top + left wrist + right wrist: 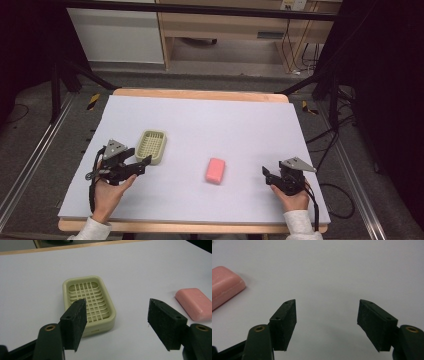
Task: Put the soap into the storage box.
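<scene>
- Your left gripper [142, 162] hovered just short of the soap dish [151, 146], jaws spread apart with nothing between them.
- From the left gripper view, its pads [76, 322] framed the near end of the soap dish [88, 303] without touching it.
- The pink soap bar [215, 170] lay flat on the white table cover [225, 125], near the middle, between your two hands and well apart from the dish.
- Your right gripper [266, 174] sat at the right, jaws parted and empty, with the soap bar [223, 285] off to its left.
</scene>
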The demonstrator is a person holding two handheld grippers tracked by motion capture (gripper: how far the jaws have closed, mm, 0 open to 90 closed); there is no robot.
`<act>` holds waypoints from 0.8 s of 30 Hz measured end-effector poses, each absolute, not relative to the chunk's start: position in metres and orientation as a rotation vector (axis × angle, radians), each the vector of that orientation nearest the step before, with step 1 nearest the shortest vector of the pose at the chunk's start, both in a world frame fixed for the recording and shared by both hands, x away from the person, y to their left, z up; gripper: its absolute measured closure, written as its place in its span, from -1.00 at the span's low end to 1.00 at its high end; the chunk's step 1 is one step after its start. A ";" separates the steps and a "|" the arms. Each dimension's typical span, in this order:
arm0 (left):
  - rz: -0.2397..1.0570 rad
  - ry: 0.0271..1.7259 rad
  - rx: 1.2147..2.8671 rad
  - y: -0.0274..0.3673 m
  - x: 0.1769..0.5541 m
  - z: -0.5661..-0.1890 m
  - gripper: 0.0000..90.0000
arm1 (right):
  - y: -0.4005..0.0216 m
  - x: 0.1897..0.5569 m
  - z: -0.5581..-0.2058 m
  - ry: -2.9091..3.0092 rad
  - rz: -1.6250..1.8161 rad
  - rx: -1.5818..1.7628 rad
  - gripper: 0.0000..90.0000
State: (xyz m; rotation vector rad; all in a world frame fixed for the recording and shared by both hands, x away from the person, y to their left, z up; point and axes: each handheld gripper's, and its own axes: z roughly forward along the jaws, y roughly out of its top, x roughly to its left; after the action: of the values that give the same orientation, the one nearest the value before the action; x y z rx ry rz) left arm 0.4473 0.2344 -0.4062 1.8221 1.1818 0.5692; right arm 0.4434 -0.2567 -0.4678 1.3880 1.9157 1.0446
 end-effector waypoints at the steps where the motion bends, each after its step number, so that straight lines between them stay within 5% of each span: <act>1: 0.566 1.179 1.824 0.233 0.448 -0.406 -0.31 | -0.257 0.443 -0.468 1.916 1.044 1.387 -0.29; 24: 0.560 1.129 1.859 0.199 0.458 -0.404 -0.31 | -0.254 0.445 -0.467 1.927 1.033 1.370 -0.27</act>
State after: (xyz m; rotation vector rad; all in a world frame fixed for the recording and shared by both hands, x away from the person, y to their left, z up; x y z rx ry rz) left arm 0.4583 0.1990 -0.4044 1.8589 1.1287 0.5598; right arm 0.4446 -0.2543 -0.4671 1.3697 1.9268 1.0330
